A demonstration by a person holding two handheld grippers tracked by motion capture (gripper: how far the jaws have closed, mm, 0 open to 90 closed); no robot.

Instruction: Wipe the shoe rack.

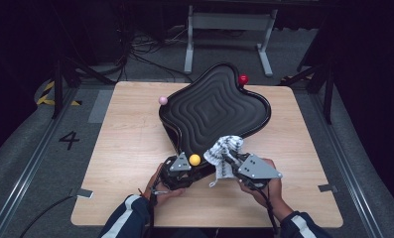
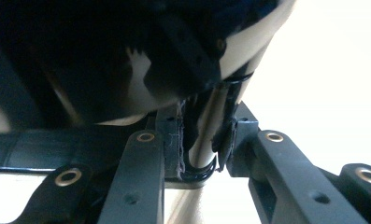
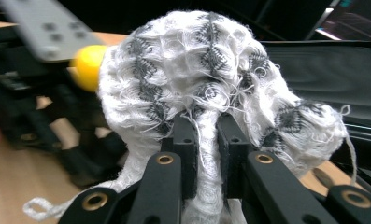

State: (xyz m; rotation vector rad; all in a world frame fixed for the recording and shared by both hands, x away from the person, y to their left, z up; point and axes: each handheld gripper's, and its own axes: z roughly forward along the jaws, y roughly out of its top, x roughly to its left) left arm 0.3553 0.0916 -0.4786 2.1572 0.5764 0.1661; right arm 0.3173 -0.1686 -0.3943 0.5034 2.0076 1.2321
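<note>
A black wavy tray [image 1: 212,106] with ridged rings lies tilted on the wooden table [image 1: 130,148]. Coloured balls sit at its corners: pink [image 1: 163,100], red [image 1: 243,79] and yellow [image 1: 195,159]. My left gripper [image 1: 184,161] is at the tray's near corner beside the yellow ball. In the left gripper view the left gripper [image 2: 204,149] has its jaws shut on the tray's thin rim [image 2: 206,135]. My right gripper [image 1: 228,159] is shut on a bunched white and grey knitted cloth [image 1: 225,148], which rests against the tray's near edge. In the right gripper view the cloth [image 3: 197,70] bulges above my right gripper [image 3: 206,135], with the yellow ball [image 3: 87,65] behind it.
The table's front edge runs just below both hands. A grey metal stand [image 1: 229,29] and loose cables [image 1: 145,54] lie on the floor behind the table. A "4" marking [image 1: 69,140] is on the floor to the left. A cloth loop [image 3: 38,205] hangs down at the left.
</note>
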